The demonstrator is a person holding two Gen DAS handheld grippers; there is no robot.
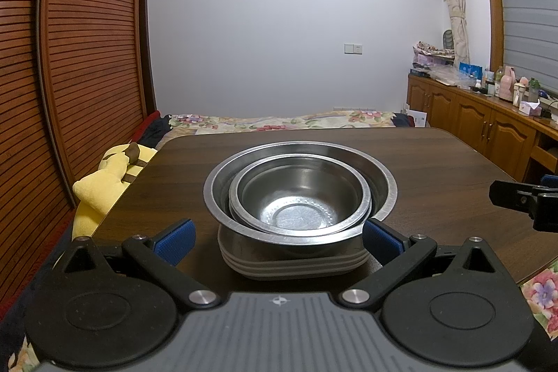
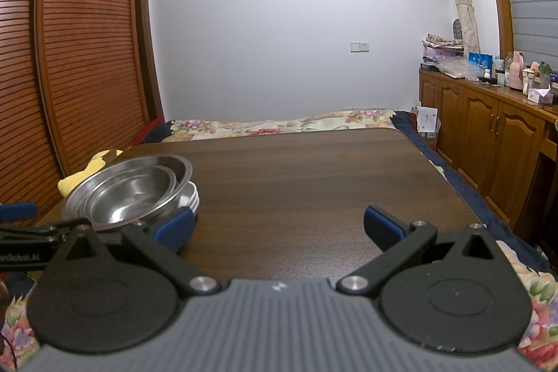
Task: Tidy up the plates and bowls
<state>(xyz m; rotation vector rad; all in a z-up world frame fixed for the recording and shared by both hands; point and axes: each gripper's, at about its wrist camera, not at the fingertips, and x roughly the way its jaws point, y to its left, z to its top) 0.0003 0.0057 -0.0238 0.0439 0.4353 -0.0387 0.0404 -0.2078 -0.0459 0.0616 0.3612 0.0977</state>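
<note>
Seemingly I am nearly done: the small steel bowl [image 1: 300, 197] nests in the large steel bowl [image 1: 382, 183] atop the stacked plates [image 1: 296, 264], between my left gripper [image 1: 279, 241]'s spread fingers, my right gripper [image 2: 279, 229] gaping empty beside them.

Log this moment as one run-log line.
left gripper: open, facing stack | right gripper: open, over bare table | bowls: nested on plates
</note>
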